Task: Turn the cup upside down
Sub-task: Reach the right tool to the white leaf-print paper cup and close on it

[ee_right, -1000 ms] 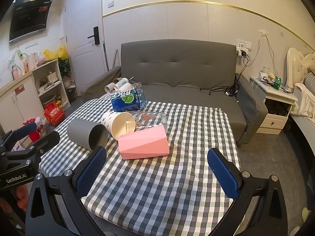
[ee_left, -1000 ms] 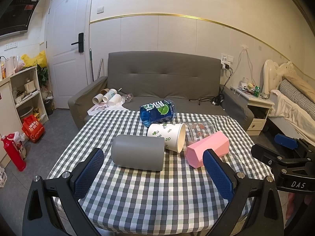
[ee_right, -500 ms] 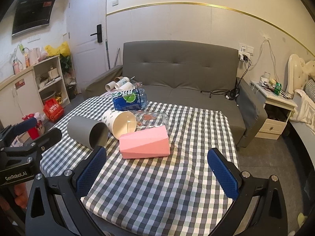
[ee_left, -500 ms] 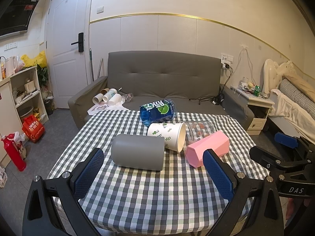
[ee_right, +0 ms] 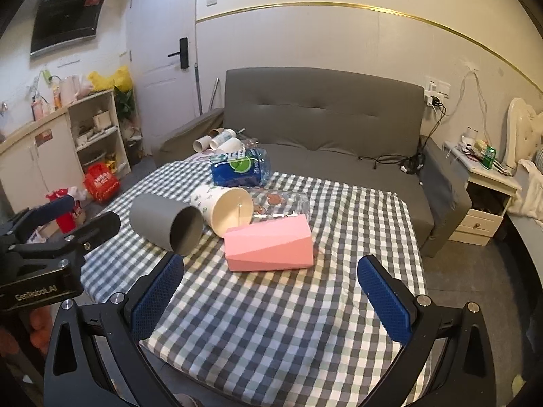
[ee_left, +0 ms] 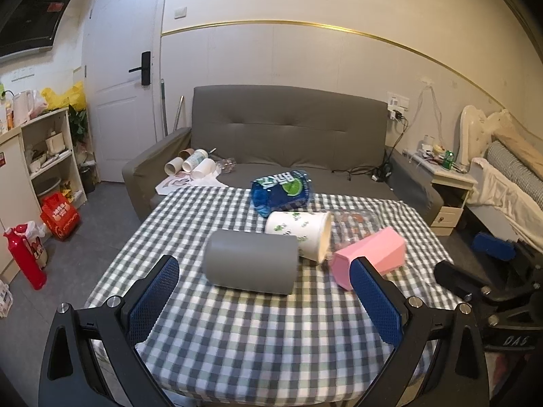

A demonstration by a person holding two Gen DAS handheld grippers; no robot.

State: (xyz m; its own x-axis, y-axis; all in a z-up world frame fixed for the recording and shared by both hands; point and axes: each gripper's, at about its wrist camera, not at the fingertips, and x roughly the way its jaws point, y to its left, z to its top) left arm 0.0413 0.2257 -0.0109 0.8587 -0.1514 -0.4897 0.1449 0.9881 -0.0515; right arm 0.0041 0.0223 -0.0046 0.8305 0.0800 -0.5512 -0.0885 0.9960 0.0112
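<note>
right wrist: grey cup (ee_right: 166, 222) mouth visible | left wrist: side only | both tongs (ee_left: 264, 296) (ee_right: 271, 293) apart, empty

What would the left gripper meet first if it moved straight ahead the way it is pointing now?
Probably the grey cup, lying on its side straight ahead of the open left gripper; the pink cup lies off to the right.

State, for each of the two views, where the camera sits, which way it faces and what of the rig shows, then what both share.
Left wrist: behind the open left gripper, facing the sofa; the right gripper shows at right.
Right wrist: behind the open right gripper, same heading; the left gripper shows at left.
Shared: lying grey cylindrical cup, pink faceted cup, checked tablecloth.
</note>
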